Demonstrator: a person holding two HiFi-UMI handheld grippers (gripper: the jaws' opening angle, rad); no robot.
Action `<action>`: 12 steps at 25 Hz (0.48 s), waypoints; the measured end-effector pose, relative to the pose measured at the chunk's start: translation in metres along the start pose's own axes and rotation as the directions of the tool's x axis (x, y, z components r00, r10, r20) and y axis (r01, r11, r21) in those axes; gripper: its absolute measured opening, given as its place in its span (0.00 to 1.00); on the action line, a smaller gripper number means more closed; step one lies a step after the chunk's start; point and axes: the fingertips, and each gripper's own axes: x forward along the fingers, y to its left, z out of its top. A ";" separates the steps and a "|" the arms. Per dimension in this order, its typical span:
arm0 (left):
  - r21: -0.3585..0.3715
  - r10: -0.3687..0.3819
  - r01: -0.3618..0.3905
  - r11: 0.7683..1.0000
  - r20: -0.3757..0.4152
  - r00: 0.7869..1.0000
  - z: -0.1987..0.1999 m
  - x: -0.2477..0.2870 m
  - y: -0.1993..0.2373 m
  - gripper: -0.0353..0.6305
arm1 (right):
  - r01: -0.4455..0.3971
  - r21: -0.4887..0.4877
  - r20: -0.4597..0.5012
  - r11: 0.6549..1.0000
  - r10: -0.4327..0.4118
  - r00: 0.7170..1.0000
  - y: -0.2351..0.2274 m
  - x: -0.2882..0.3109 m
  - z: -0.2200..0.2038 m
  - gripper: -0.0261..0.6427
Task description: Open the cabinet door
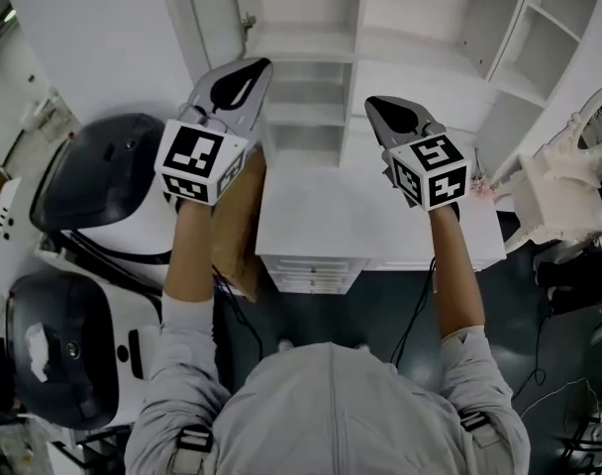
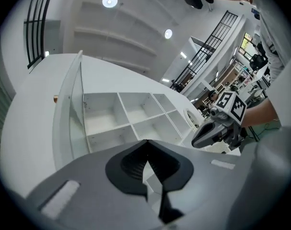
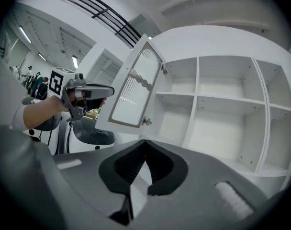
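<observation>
The white cabinet (image 1: 311,107) stands in front of me with its shelves bare and exposed. Its left door (image 1: 210,18) is swung open; in the right gripper view this glass-panelled door (image 3: 133,87) stands out at an angle with a small knob (image 3: 146,121) on it. My left gripper (image 1: 244,72) is shut and holds nothing, just right of the open door's edge. My right gripper (image 1: 392,112) is shut and empty too, in front of the shelves. In the left gripper view the door (image 2: 71,114) stands edge-on beside the compartments (image 2: 131,119), with the right gripper (image 2: 203,137) at the right.
A white tabletop with drawers (image 1: 370,226) lies below the grippers. Two dark domed cases on white bases (image 1: 98,171) (image 1: 63,344) sit at the left, with a cardboard box (image 1: 237,226) beside them. White equipment (image 1: 558,196) and cables are at the right.
</observation>
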 end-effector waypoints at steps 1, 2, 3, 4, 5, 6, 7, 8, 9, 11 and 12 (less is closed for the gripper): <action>-0.012 0.001 -0.001 1.000 -0.012 1.000 -0.010 0.003 -0.009 0.08 | 0.008 0.003 -0.008 1.000 -0.008 1.000 -0.006 -0.007 -0.008 0.04; -0.025 0.001 -0.002 1.000 -0.025 1.000 -0.019 0.005 -0.018 0.08 | 0.018 0.016 -0.011 1.000 -0.018 1.000 -0.012 -0.014 -0.015 0.04; -0.040 0.002 -0.003 0.999 -0.037 0.999 -0.028 0.006 -0.026 0.08 | 0.031 0.034 -0.010 0.999 -0.031 0.999 -0.018 -0.021 -0.020 0.04; -0.055 0.003 -0.006 0.998 -0.048 0.999 -0.037 0.007 -0.034 0.08 | 0.045 0.053 -0.008 0.998 -0.045 0.999 -0.023 -0.027 -0.026 0.04; -0.071 0.003 -0.007 0.997 -0.061 0.998 -0.046 0.006 -0.041 0.08 | 0.059 0.069 -0.008 0.996 -0.058 0.998 -0.028 -0.033 -0.032 0.04; -0.086 0.000 -0.006 0.996 -0.075 0.997 -0.056 0.005 -0.049 0.08 | 0.069 0.078 -0.013 0.995 -0.069 0.998 -0.031 -0.038 -0.039 0.04; -0.100 -0.003 -0.006 0.995 -0.090 0.996 -0.066 0.004 -0.056 0.08 | 0.077 0.082 -0.022 0.994 -0.076 0.997 -0.033 -0.042 -0.046 0.04; -0.113 -0.004 -0.008 0.994 -0.103 0.995 -0.075 0.001 -0.063 0.08 | 0.083 0.082 -0.033 0.993 -0.081 0.996 -0.034 -0.046 -0.053 0.04; -0.126 -0.003 -0.012 0.992 -0.115 0.993 -0.083 -0.002 -0.068 0.09 | 0.088 0.083 -0.041 0.993 -0.085 0.996 -0.034 -0.049 -0.059 0.04; -0.162 0.002 -0.023 0.987 -0.128 0.992 -0.097 -0.007 -0.076 0.09 | 0.095 0.097 -0.048 0.991 -0.090 0.995 -0.031 -0.056 -0.069 0.04; -0.183 0.004 -0.028 0.983 -0.132 0.991 -0.102 -0.009 -0.080 0.09 | 0.096 0.107 -0.049 0.990 -0.091 0.995 -0.028 -0.059 -0.074 0.04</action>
